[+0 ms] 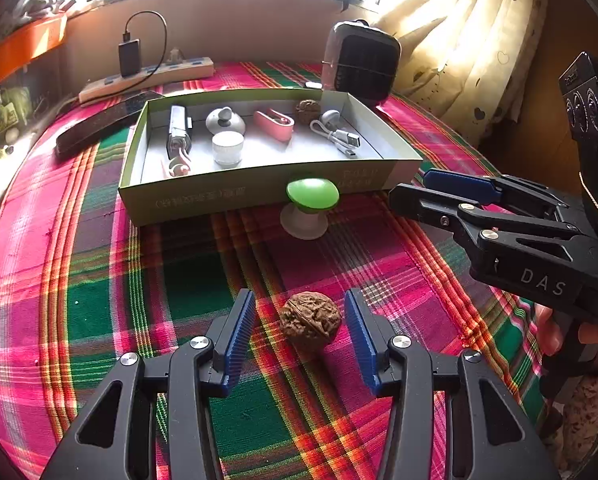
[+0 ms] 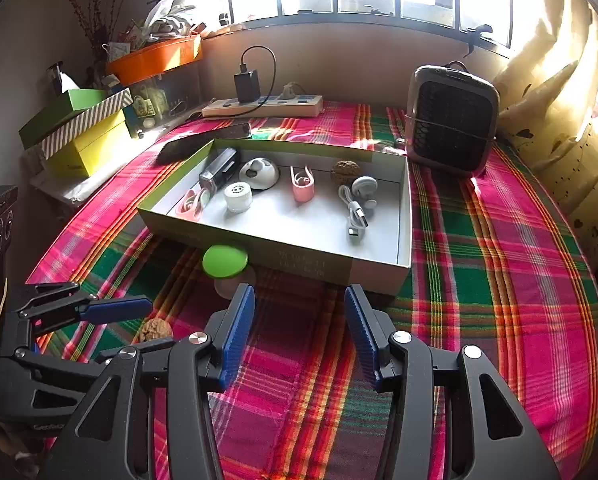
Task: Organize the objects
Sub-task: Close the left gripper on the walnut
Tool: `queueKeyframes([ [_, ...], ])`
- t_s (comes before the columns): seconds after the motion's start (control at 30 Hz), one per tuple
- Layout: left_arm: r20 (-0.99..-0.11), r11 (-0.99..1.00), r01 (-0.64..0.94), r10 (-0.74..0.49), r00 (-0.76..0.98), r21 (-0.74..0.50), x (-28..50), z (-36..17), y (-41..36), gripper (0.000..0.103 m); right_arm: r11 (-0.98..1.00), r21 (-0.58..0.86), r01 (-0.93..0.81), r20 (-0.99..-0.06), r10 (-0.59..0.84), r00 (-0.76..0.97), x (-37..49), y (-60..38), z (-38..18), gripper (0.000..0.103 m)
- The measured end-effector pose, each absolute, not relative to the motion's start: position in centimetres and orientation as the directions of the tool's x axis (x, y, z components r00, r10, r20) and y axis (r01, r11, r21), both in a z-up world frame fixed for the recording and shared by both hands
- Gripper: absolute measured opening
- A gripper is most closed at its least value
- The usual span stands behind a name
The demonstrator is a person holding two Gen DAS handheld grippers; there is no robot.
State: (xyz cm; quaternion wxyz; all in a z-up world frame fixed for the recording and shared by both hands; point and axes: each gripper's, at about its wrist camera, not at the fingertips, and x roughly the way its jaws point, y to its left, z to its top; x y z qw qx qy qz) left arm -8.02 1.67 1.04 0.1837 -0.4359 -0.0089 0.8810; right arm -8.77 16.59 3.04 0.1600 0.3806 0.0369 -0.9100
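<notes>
Now, left wrist view: the left gripper (image 1: 301, 334) stands open around a walnut (image 1: 310, 320) on the plaid cloth (image 1: 99, 280), a blue pad (image 1: 241, 336) on each side and a gap visible between nut and pads. At 12 o'clock from the nut sits a green-topped knob (image 1: 311, 204), touching or just short of the front wall of the box (image 1: 219, 196); which, the views do not settle. The box already holds a second walnut (image 1: 307, 111), a cable (image 1: 339, 138) and other small items. The right gripper (image 2: 299, 332), also open and empty, hovers over bare cloth, with the knob (image 2: 225, 261) at its 11 o'clock.

Likely hazards: the nut is round, hard and ridged, so an off-centre closing could squirt it forward toward the knob or sideways across the cloth. Pads dragging on the cloth may wrinkle it and roll the nut. The two grippers work near each other; a reach for the knob could bring them into collision.
</notes>
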Motion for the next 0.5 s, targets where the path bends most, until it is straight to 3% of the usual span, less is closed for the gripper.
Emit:
queueKeyframes([
  [0.3,-0.764,-0.936,-0.311,0.319,-0.56,-0.163,-7.86,0.86,1.87,0.044,-0.946,0.06,0.318,-0.711,-0.264,-0.652,-8.75,16.46,2.65,0.048],
  [0.5,-0.764,-0.943,-0.293,0.305,-0.568,-0.159,-7.89,0.81,1.45,0.032,-0.947,0.059,0.316,-0.716,-0.261,-0.647,-8.73,16.29,2.4,0.048],
])
